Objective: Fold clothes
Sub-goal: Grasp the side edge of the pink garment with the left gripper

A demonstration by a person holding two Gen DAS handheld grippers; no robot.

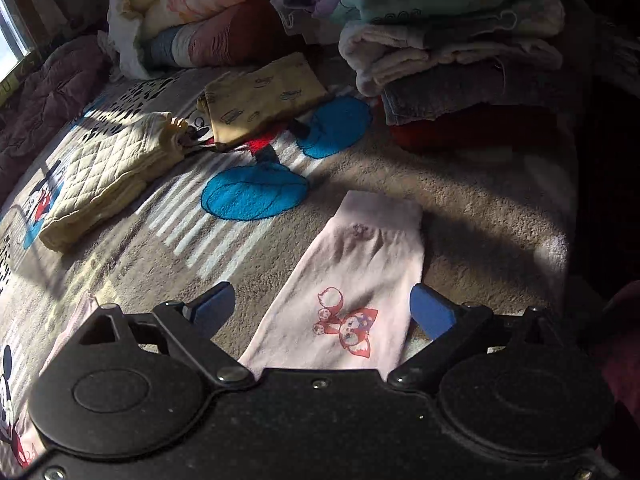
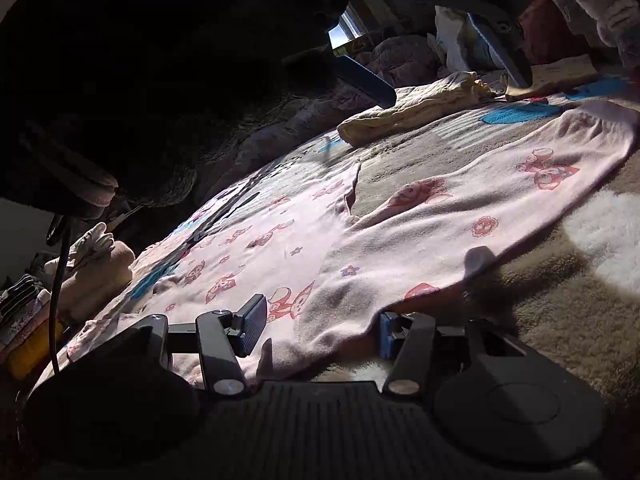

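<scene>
A pink garment (image 2: 400, 240) with red fox prints lies spread flat on a beige cartoon blanket (image 2: 560, 320). Its near hem runs between the fingers of my right gripper (image 2: 320, 328), which is open and low over the cloth. In the left wrist view one narrow pink part with a fox print (image 1: 360, 280) stretches away to a banded end. My left gripper (image 1: 324, 312) is open and straddles this part from above, not closed on it. The right wrist view also shows the left gripper's blue fingers (image 2: 368, 80) hovering at the far side.
A folded cream quilted garment (image 1: 104, 176) and a folded yellow garment with car prints (image 1: 264, 96) lie on the blanket (image 1: 460, 184) at the left and back. A tall stack of folded clothes (image 1: 460, 48) stands at the back right, bedding (image 1: 192, 12) behind. A person's dark sleeve (image 2: 120, 100) fills the left.
</scene>
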